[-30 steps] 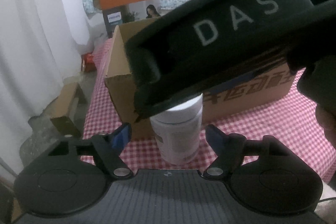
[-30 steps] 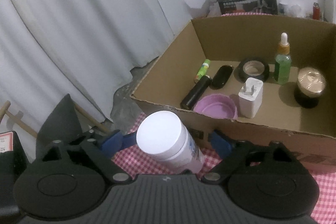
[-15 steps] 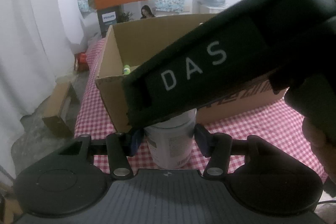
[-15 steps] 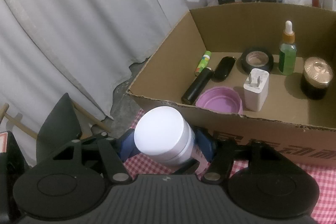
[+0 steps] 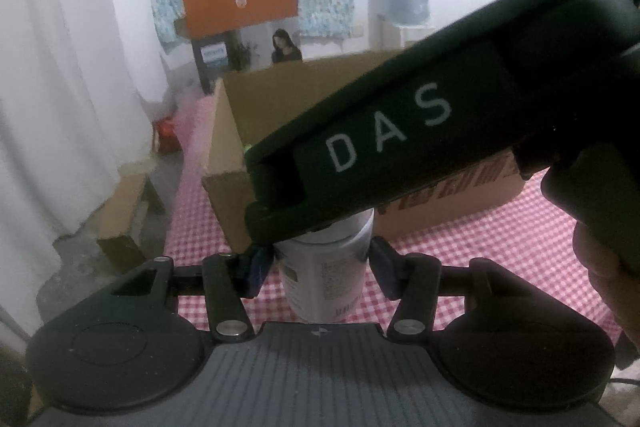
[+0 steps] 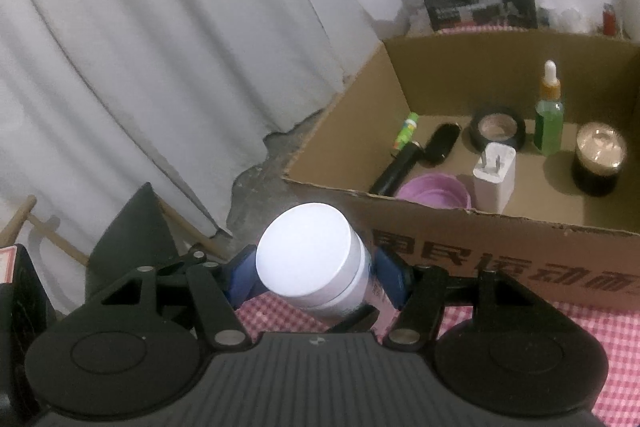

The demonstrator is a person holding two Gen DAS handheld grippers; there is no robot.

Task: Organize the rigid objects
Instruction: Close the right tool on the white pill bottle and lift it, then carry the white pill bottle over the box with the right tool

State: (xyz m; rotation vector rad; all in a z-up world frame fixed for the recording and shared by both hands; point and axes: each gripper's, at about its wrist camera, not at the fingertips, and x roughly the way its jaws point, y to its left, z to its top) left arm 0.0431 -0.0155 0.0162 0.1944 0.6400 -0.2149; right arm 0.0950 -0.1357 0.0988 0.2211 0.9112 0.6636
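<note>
A white bottle (image 5: 324, 279) with a white cap (image 6: 308, 255) stands tilted just in front of the open cardboard box (image 6: 440, 223) on the red checked cloth (image 5: 500, 247). My left gripper (image 5: 320, 267) is shut on the bottle's body, its blue pads pressing both sides. In the right wrist view my right gripper (image 6: 316, 279) is shut on the same bottle just below the cap. The right gripper's black body (image 5: 400, 147), marked DAS, crosses over the bottle's top in the left wrist view and hides the cap there.
The box holds a purple bowl (image 6: 434, 189), a white charger (image 6: 494, 175), a black tube (image 6: 394, 173), a tape roll (image 6: 498, 127), a green dropper bottle (image 6: 550, 115) and a dark gold-lidded jar (image 6: 598, 159). White curtains (image 6: 160, 67) hang left. A hand (image 5: 608, 267) holds the right gripper.
Both grippers have closed their pads onto the white bottle, which stood free between them a second ago. Both views have since risen a little and more of the box's inside shows.
</note>
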